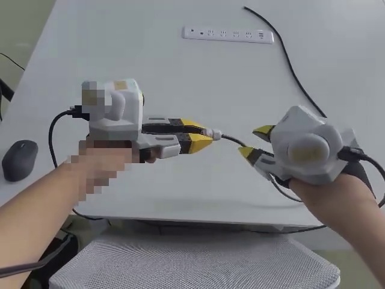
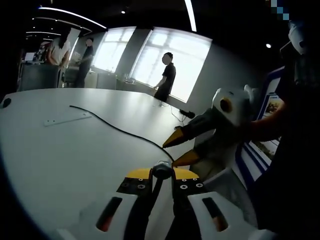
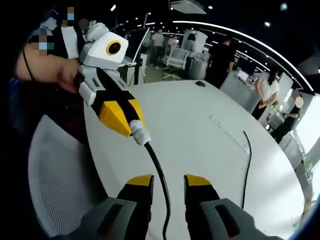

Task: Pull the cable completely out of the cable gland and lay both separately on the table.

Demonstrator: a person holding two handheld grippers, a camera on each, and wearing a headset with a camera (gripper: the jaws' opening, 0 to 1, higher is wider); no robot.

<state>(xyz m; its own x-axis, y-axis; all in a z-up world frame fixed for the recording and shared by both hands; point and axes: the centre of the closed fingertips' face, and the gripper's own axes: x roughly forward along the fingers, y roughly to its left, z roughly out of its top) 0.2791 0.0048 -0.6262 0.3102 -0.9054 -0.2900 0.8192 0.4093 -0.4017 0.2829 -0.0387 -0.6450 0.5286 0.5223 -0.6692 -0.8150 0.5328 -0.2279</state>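
Note:
My left gripper [image 1: 206, 134] is held above the white table [image 1: 180, 78], shut on a small white cable gland [image 1: 213, 133]. A black cable [image 1: 236, 142] leaves the gland and runs right, passing between the jaws of my right gripper [image 1: 255, 142], which stand open around it. In the left gripper view the gland [image 2: 162, 169] sits pinched at the yellow tips of the left gripper [image 2: 162, 177]. In the right gripper view the cable [image 3: 159, 170] drops from the gland [image 3: 139, 132] into the gap of the right gripper [image 3: 167, 181].
A white power strip [image 1: 227, 34] lies at the far side, with a second black cable [image 1: 289, 60] running past it. A dark mouse [image 1: 19, 159] sits at the left edge. A grey mesh chair [image 1: 192, 265] stands below the table's near edge. Several people stand in the background.

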